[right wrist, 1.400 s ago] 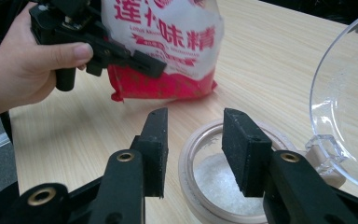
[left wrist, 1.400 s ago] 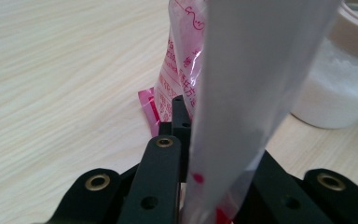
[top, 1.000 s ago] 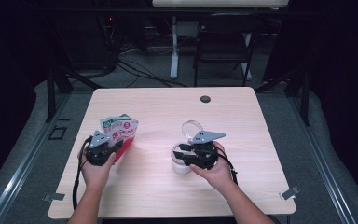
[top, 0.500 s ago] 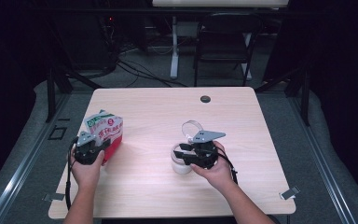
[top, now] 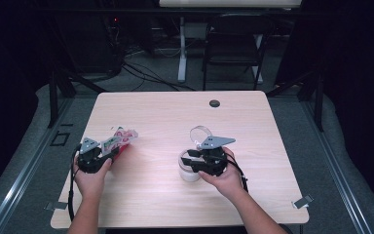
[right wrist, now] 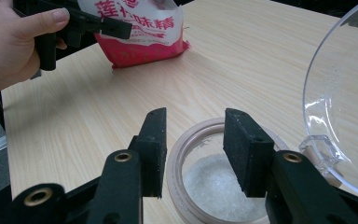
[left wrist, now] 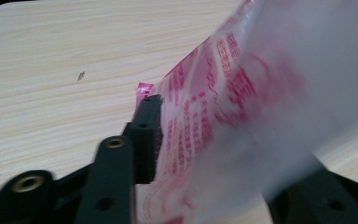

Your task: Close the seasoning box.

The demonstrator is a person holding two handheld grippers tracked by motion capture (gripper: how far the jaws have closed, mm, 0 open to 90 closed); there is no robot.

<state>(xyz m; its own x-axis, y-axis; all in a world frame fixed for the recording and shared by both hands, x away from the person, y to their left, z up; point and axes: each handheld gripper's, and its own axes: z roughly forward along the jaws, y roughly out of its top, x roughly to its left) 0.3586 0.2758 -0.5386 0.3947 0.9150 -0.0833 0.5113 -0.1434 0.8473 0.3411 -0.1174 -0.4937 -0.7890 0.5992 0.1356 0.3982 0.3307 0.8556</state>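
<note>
A red and white printed bag (top: pixel 121 140) lies low on the table (top: pixel 175 117) at the left. It sits between the jaws of my left gripper (top: pixel 108 152); the jaws have just been opening and do not pinch it. In the left gripper view the bag (left wrist: pixel 261 70) is blurred beside one pad (left wrist: pixel 149 135) and hides the other. The bag's base (right wrist: pixel 144 28) rests on the wood. My right gripper (right wrist: pixel 193 116) stands open over a round jar (right wrist: pixel 177 154) holding white grains (right wrist: pixel 214 186). The jar's clear hinged lid (right wrist: pixel 340 93) is tipped back. From above, the jar (top: pixel 191 174) is by my right gripper (top: pixel 190 156).
A small black grommet (top: pixel 215 103) sits near the table's far edge. A dark chair (top: pixel 233 44) and a white post (top: pixel 181 48) stand beyond it. Bare wood runs between the bag and the jar.
The left gripper carried the upright bag leftward, then the bag sank and tipped onto the table as the jaws parted. The right hand, jar and lid have not moved.
</note>
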